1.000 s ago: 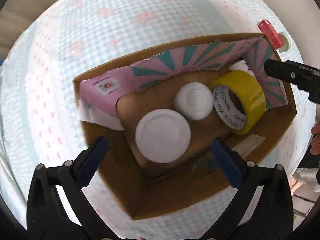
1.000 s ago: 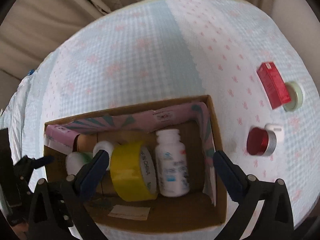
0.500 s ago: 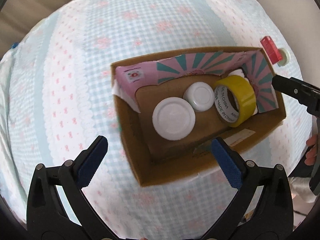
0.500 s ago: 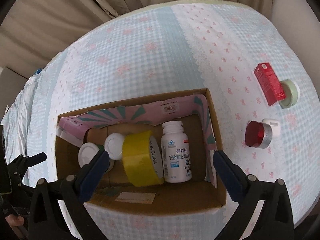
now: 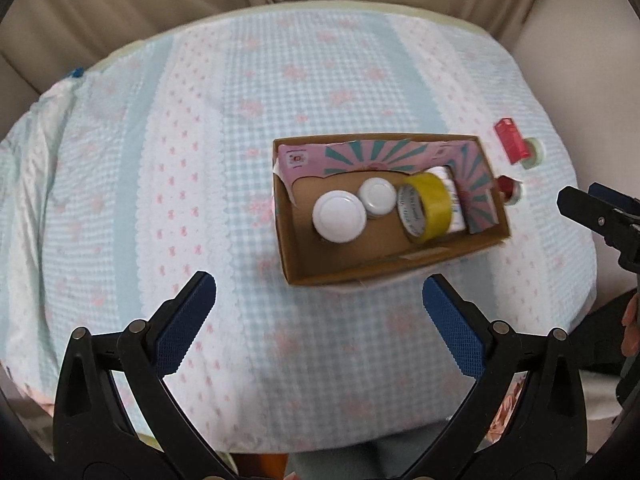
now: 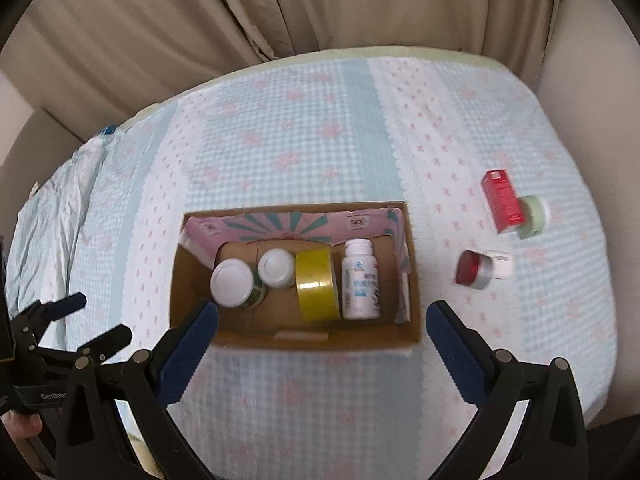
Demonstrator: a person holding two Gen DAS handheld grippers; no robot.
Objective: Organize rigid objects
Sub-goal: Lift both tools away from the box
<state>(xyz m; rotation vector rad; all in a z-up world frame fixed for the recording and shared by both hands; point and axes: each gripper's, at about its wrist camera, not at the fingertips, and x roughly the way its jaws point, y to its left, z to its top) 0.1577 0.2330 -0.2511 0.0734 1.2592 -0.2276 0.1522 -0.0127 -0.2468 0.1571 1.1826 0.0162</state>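
A cardboard box [image 6: 414, 280] [image 5: 286, 240] with a pink lining stands on the checked tablecloth. Inside it are a large white-lidded jar [image 6: 233, 284] [image 5: 339, 217], a smaller white-lidded jar [image 6: 276, 267] [image 5: 377, 198], a yellow tape roll [image 6: 317, 285] [image 5: 429, 206] and a white pill bottle [image 6: 360, 284] lying on its side. Right of the box lie a red carton [image 6: 502, 200] [image 5: 511, 141], a pale tape roll [image 6: 534, 211] and a red and silver jar [image 6: 474, 269]. My left gripper [image 5: 319, 304] and right gripper [image 6: 322, 330] both hover open and empty, short of the box's near side.
The round table's cloth [image 6: 304, 128] is bare behind and left of the box. Beige curtains [image 6: 280, 8] hang behind the table. The other gripper shows at each view's edge, with a hand at the right edge of the left wrist view.
Both grippers have pulled back and up from the box, so more of the table shows. Nothing in the box has moved.
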